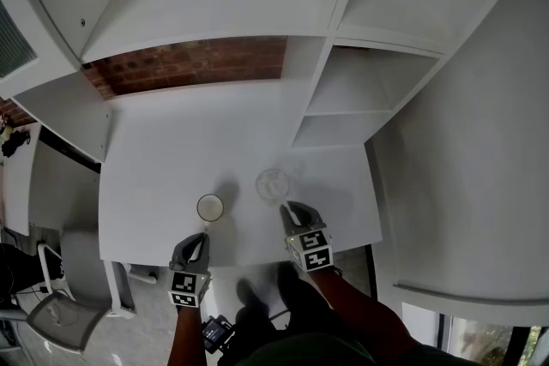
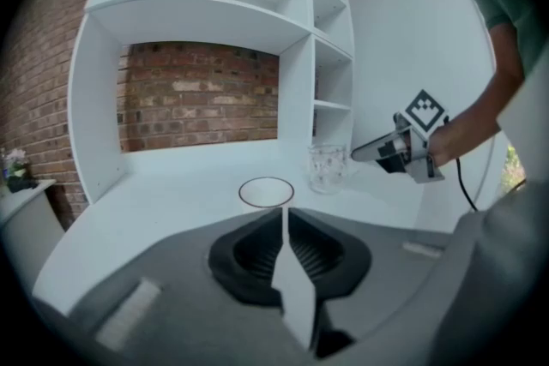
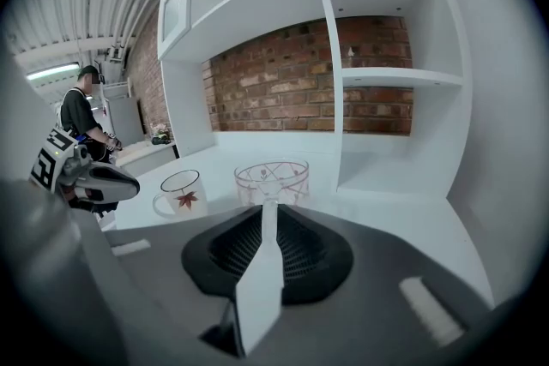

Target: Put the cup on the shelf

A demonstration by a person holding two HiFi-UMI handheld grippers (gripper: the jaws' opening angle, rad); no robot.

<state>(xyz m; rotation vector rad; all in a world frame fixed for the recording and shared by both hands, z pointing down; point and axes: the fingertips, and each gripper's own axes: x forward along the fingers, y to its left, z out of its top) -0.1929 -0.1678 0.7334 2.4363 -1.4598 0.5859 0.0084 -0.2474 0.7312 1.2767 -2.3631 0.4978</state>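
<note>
Head view, looking steeply down: a white desk [image 1: 163,141] is set into white shelving with a brick wall behind. Two cups are near its front edge. A white mug [image 1: 209,207] with a red leaf print is on the left, and a clear patterned glass cup [image 1: 273,184] is just right of it and slightly farther.

The right gripper [image 1: 291,207] reaches in from the near right, its tips meeting the near right side of the glass cup. In the right gripper view its jaws are narrow and appear pinched on that cup's near wall, just below the rim.

The left gripper [image 1: 201,239] sits just near of the mug, jaws pressed together on nothing. In the left gripper view the mug's rim is straight ahead of the tips, not touching.

Open shelf [image 1: 343,129] compartments lie to the far right of the cups.

The glass cup is probably light, rigid, slippery and breakable. A pinch on its thin wall could slip or tilt, so a firm, level hold near the rim suits it.
</note>
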